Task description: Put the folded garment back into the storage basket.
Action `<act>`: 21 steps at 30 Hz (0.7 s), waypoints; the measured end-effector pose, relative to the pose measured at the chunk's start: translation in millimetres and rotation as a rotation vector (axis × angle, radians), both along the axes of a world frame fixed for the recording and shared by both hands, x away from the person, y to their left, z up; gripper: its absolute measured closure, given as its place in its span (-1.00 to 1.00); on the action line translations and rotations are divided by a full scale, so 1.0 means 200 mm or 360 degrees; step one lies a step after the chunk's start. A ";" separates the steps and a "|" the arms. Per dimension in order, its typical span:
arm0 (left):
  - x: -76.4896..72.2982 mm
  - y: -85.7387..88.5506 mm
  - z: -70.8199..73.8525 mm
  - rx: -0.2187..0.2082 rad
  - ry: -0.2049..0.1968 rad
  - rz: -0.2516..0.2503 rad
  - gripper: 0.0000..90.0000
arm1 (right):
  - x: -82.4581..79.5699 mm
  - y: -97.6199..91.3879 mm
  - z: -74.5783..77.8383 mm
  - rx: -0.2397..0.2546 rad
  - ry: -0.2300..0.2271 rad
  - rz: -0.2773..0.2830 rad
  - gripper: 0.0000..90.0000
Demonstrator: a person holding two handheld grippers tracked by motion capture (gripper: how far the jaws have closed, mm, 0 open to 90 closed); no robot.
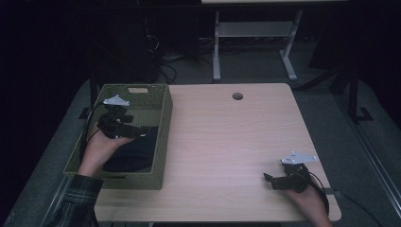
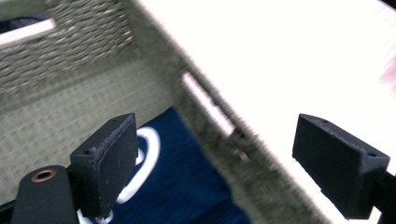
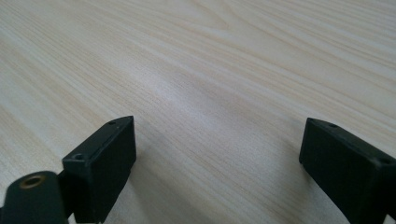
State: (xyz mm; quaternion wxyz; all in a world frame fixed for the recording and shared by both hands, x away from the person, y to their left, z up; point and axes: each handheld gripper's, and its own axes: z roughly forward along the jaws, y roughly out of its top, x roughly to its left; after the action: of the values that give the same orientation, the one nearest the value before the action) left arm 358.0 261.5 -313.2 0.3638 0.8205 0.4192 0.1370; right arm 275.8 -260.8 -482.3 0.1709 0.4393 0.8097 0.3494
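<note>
The right hand point(image 1: 309, 201) is entering from the near edge of the table point(image 1: 227, 142), well to the right of the basket point(image 1: 161, 142), and is resting low at the table's near right corner. It is gripping the right gripper point(image 1: 268, 178), which is pointing left, toward the basket side, with the grey plate on top. In the right gripper view, the right gripper point(image 3: 217, 163) is holding its jaws wide apart, with nothing between them; bare wood grain of the table point(image 3: 210, 70) is lying under and beyond them.

The left forearm, in a plaid sleeve point(image 1: 78, 196), is coming in at the near left corner of the basket and is angling forward over it. The left hand point(image 1: 101, 144) is raised above the basket's interior, palm under the left gripper point(image 1: 146, 133), which is pointing right, toward the basket's right wall. In the left gripper view, the left gripper point(image 2: 215, 163) is tilted downward, its jaws standing wide and gripping nothing. One jaw is hanging over the dark blue garment point(image 2: 182, 186); the other is hanging beyond the woven basket wall point(image 2: 219, 140), over the bright table surface.

The dark blue garment point(image 1: 132, 151), with a white ring mark visible in the left gripper view, is lying inside the basket, in its near half, against the right wall. The basket is sitting on the left edge of the table.

Farther off, past the basket, a round hole point(image 1: 237, 96) is showing in the table's far edge.
</note>
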 end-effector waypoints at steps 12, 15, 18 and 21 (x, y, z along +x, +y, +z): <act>-0.03 -0.26 -0.03 -0.0024 -0.0004 -0.0141 -0.69 | 0.00 0.00 0.00 0.0000 -0.0001 0.0001 -0.77; -0.04 -0.33 -0.05 -0.0013 0.0003 -0.0180 -0.69 | 0.00 0.00 0.00 0.0000 -0.0001 0.0001 -0.77; -0.05 -0.41 -0.08 -0.0031 0.0008 -0.0235 -0.69 | 0.00 0.00 0.00 -0.0001 -0.0003 0.0002 -0.77; -0.06 -0.45 -0.09 -0.0033 0.0006 -0.0264 -0.69 | 0.00 0.00 0.00 0.0000 -0.0001 0.0001 -0.77</act>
State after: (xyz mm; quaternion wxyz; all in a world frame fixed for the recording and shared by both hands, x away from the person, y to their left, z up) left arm 345.3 172.2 -331.6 0.3815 0.8489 0.3519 0.1006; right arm 275.9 -260.8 -482.3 0.1712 0.4390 0.8098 0.3496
